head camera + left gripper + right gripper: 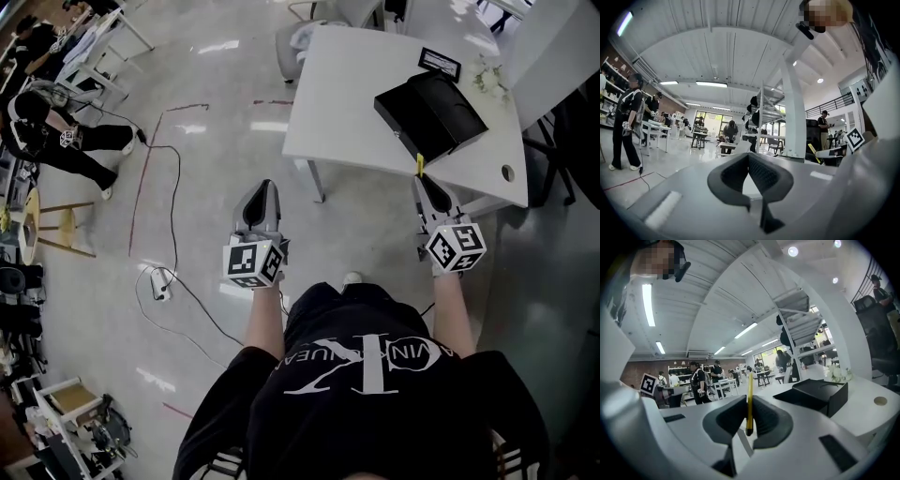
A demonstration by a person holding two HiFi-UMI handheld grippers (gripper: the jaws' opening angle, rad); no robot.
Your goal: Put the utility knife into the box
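Observation:
A thin yellow utility knife (pixel 749 399) stands upright between the pads of my right gripper (pixel 748 405), which is shut on it. In the head view its yellow tip (pixel 420 166) pokes out of the right gripper (pixel 424 180) at the near edge of the white table (pixel 356 103). The open black box (pixel 429 112) sits on that table just beyond the knife, and in the right gripper view the box (pixel 819 393) lies ahead to the right. My left gripper (pixel 264 187) hangs over the floor left of the table, shut and holding nothing (pixel 749 157).
White flowers (pixel 489 80) and a small black-framed card (pixel 440 63) lie behind the box. The table has a round cable hole (pixel 508 172) near its right corner. A cable and power strip (pixel 161 281) trail on the floor at left. A person (pixel 56 141) stands far left.

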